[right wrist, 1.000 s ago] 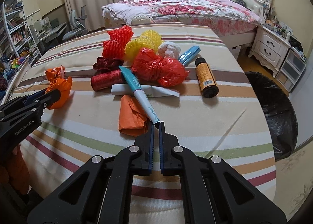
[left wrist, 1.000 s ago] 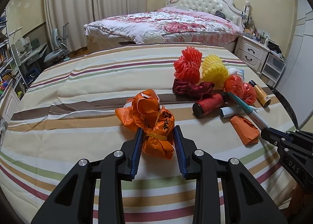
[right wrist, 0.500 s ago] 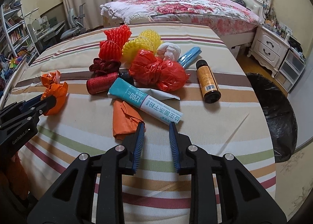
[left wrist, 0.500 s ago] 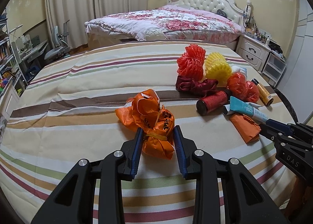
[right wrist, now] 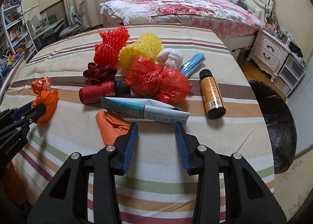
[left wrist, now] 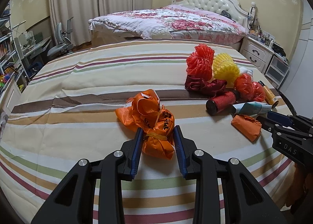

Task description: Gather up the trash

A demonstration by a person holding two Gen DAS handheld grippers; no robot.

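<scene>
- The left gripper (left wrist: 157,137) pinches the knotted orange bag (left wrist: 154,124).
- The right gripper (right wrist: 156,135), jaws opening and empty, sits just before the teal-and-white packet (right wrist: 144,111), right of that bag.

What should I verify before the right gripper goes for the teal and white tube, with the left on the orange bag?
1. Left gripper closed on the orange bag: ok.
2. Right gripper jaws opening, nothing between them: ok.
3. Tube in front of the jaws: ok.
4. Tube free of neighbours: not ok, it overlaps the orange paper.
5. Black-lined bin open at the table's right edge: ok.
6. Room left in the bin: cannot tell.
</scene>
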